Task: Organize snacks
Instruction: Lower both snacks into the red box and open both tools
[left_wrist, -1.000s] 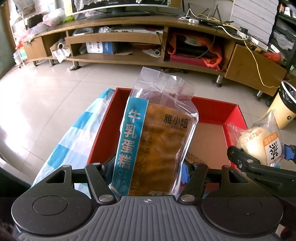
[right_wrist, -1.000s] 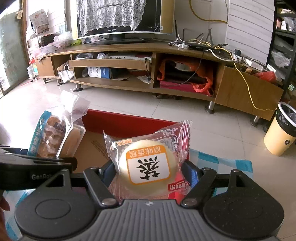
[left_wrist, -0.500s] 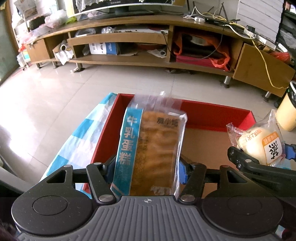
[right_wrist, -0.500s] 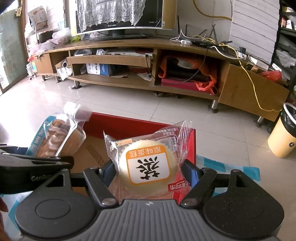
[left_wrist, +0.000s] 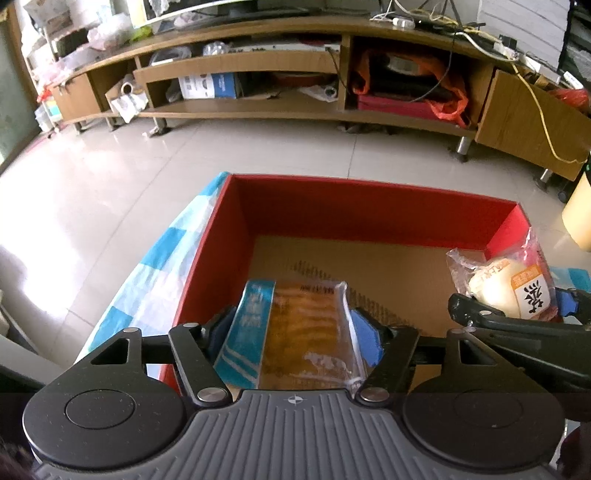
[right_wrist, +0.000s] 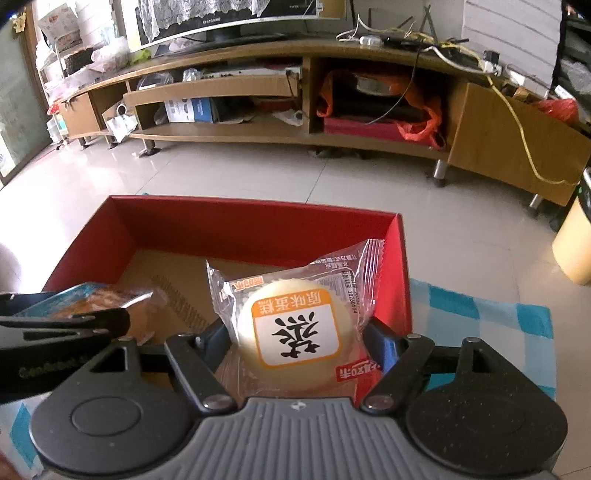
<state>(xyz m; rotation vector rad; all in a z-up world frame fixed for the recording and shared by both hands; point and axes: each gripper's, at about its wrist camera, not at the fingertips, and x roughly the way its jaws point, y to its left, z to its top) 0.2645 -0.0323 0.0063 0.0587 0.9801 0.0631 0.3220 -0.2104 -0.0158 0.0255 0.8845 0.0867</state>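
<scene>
1. Snacks being sorted: a flat milk cake packet (left_wrist: 295, 332), blue-striped with an orange-brown cake inside, lies low in the near left corner of a red box (left_wrist: 369, 210). It sits between the pads of the left tool (left_wrist: 295, 334).
2. Left tool state: its jaws are opening around the packet. The blue pads stand just beside the wrapper's edges, and the right-hand pad shows a sliver of gap, so the grip looks released.
3. Second snack: a round steamed cake (right_wrist: 295, 332) in a clear wrapper is clamped in the right tool (right_wrist: 297, 338). Its jaws are easing open slightly, yet the pads press the wrapper on both sides. It hangs over the box's right side, near the right wall.
4. Surroundings: the box has a bare cardboard floor and sits on a blue-and-white checked cloth (right_wrist: 480, 314) covering the desk. Beyond lie a tiled floor (left_wrist: 110, 177) and a long wooden TV cabinet (left_wrist: 295, 107).
5. Doing this step well, as a judgement: let the left jaws spread fully before lifting, so the wrapper does not snag and drag out.
6. Draw the left tool straight back and up, clear of the right tool close by.
7. Lower the round cake onto the open cardboard beside the packet, not on top of it, before releasing.
</scene>
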